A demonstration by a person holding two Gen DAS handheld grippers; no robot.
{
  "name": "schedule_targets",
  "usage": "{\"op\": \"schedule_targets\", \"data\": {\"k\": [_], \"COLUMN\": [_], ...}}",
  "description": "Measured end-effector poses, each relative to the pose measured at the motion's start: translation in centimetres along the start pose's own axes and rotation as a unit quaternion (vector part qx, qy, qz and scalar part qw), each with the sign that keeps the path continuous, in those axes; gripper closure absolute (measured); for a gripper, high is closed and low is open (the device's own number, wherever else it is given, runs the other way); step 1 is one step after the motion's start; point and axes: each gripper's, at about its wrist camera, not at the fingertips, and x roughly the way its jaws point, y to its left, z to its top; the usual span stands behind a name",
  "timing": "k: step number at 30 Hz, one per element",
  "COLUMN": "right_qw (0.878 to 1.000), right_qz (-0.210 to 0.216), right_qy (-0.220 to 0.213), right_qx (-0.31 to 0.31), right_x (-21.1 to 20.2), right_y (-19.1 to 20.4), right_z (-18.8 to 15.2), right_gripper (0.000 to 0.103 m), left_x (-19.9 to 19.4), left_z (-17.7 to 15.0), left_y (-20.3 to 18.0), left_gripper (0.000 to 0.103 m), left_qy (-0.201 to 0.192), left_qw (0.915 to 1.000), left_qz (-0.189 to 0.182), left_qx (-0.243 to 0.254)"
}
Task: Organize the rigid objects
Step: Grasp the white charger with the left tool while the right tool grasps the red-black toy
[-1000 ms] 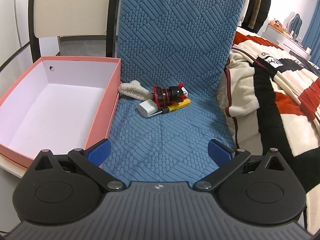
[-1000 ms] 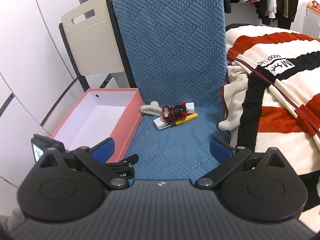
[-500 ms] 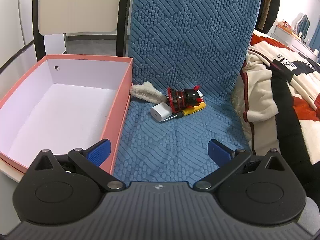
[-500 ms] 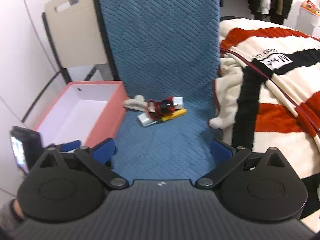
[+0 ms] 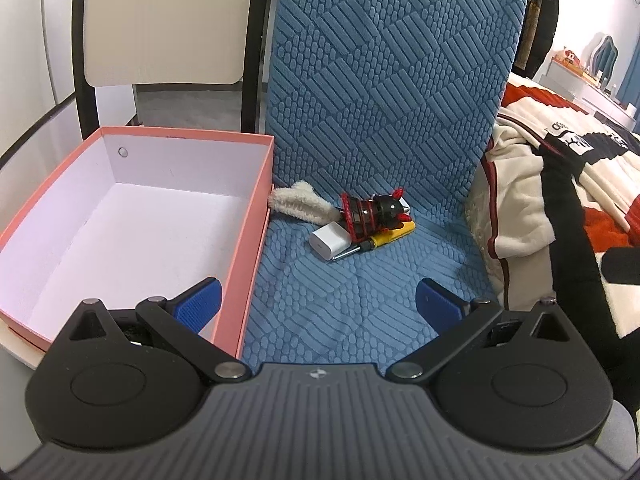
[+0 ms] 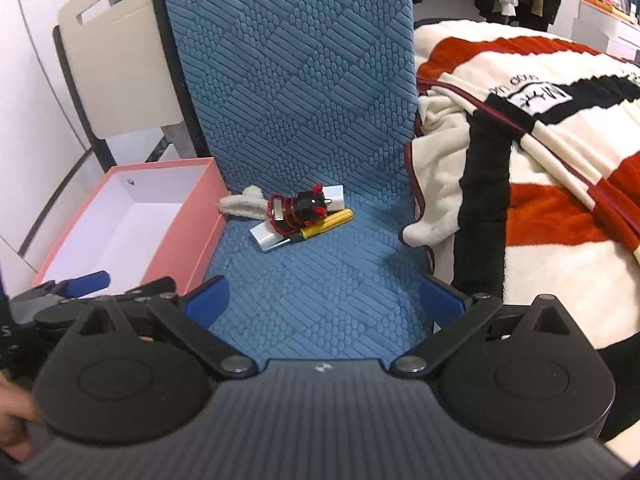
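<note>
A small pile lies at the back of the blue quilted seat: a black and red toy figure (image 5: 370, 214) (image 6: 298, 210), a white charger block (image 5: 329, 241) (image 6: 269, 237), a yellow-handled screwdriver (image 5: 386, 237) (image 6: 324, 224) and a fluffy white cloth piece (image 5: 298, 204) (image 6: 242, 205). An open pink box (image 5: 256, 216) (image 6: 192, 224) with a white inside stands left of the pile. My left gripper (image 5: 319, 307) is open and empty, well short of the pile. My right gripper (image 6: 324, 303) is open and empty, also short of it. The left gripper also shows in the right wrist view (image 6: 86, 284).
The blue seat cushion (image 5: 340, 292) (image 6: 320, 280) rises into a tall backrest behind the pile. A red, black and cream blanket (image 5: 560, 184) (image 6: 540, 152) is heaped on the right. A cream chair back (image 5: 168, 20) (image 6: 116, 64) stands behind the box.
Both grippers have moved forward and a little left, so the pile and the pink box look closer. Both stay open and empty.
</note>
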Motion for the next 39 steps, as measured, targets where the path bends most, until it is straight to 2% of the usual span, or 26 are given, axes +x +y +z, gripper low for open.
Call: {"op": "schedule_targets", "data": {"k": [9,12,19,27,31,35,37,39], "right_qw": [1.0,1.0,0.999,0.997,0.99,0.985,0.983,0.982], "right_qz": [-0.025,-0.019,-0.026,0.008,0.08,0.114,0.106,0.102], "right_qy": [-0.002,0.002,-0.028,-0.049,-0.048,-0.049,-0.033,-0.04], "right_qx": [0.017,0.014,0.02,0.064,0.108,0.123,0.146,0.154], "right_x": [5.3,7.2,10.7,15.4,17.7,20.0,21.2,21.8], "right_y": [-1.5,-1.5,-0.9,-1.4,-2.9,-3.5,-3.7,-3.8], "right_z": [-0.6,-0.4,0.4,0.6,1.1,2.0,2.9,4.1], "right_gripper": [0.0,0.0,0.0,0.001,0.001,0.001,0.001,0.001], "left_x": [3.0,4.4,8.1,12.1,13.6,15.8,16.8,17.7], "left_z": [-0.3,-0.5,-0.4,-0.8,-0.4,0.1,0.3,0.6], "left_y": [0.1,-0.3,-0.9,-2.7,-3.5,-3.9,-3.9,-3.7], "left_gripper": [0.0,0.0,0.0,0.0,0.0,0.0,0.0,0.0], "left_qy": [0.001,0.001,0.008,-0.008,-0.02,-0.016,-0.013,-0.006], "left_qw": [0.9999,0.9997,0.9988,0.9935,0.9901,0.9879,0.9869,0.9874], "left_qz": [-0.01,-0.012,-0.025,-0.06,-0.074,-0.074,-0.071,-0.072], "left_qx": [0.011,0.023,0.041,0.097,0.117,0.136,0.144,0.141]}}
